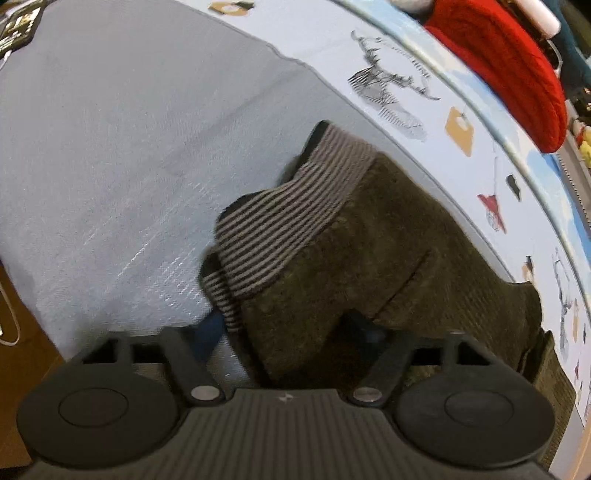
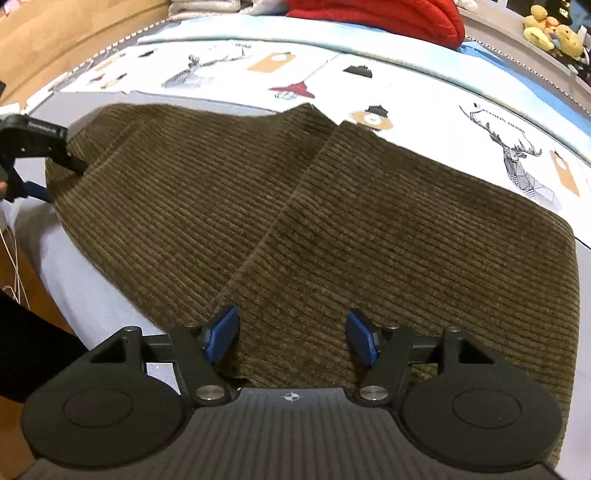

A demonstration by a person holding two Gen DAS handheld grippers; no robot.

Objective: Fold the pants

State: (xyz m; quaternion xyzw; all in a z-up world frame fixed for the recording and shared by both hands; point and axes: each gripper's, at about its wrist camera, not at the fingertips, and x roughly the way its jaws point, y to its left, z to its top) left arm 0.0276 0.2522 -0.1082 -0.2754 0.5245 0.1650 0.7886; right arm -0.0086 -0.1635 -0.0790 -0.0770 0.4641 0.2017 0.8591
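Olive corduroy pants [image 2: 332, 229] lie spread on the bed, two legs side by side with a seam between them. My right gripper [image 2: 291, 336] is open, its blue pads [image 2: 221, 332] apart just above the near hem, holding nothing. In the left wrist view the pants' waist [image 1: 369, 266] with its striped grey waistband [image 1: 288, 218] is bunched up over my left gripper [image 1: 295, 332]. Its fingers are mostly hidden under the cloth, wide apart. The left gripper also shows at the far left of the right wrist view [image 2: 55, 155], at the pants' waist edge.
The bed has a grey sheet [image 1: 129, 147] and a white printed cover with deer drawings [image 2: 517, 155]. A red knitted item [image 2: 388, 18] lies at the back. Yellow plush toys [image 2: 554, 33] sit at the far right. Wooden floor and white cables [image 2: 14, 266] are at the left.
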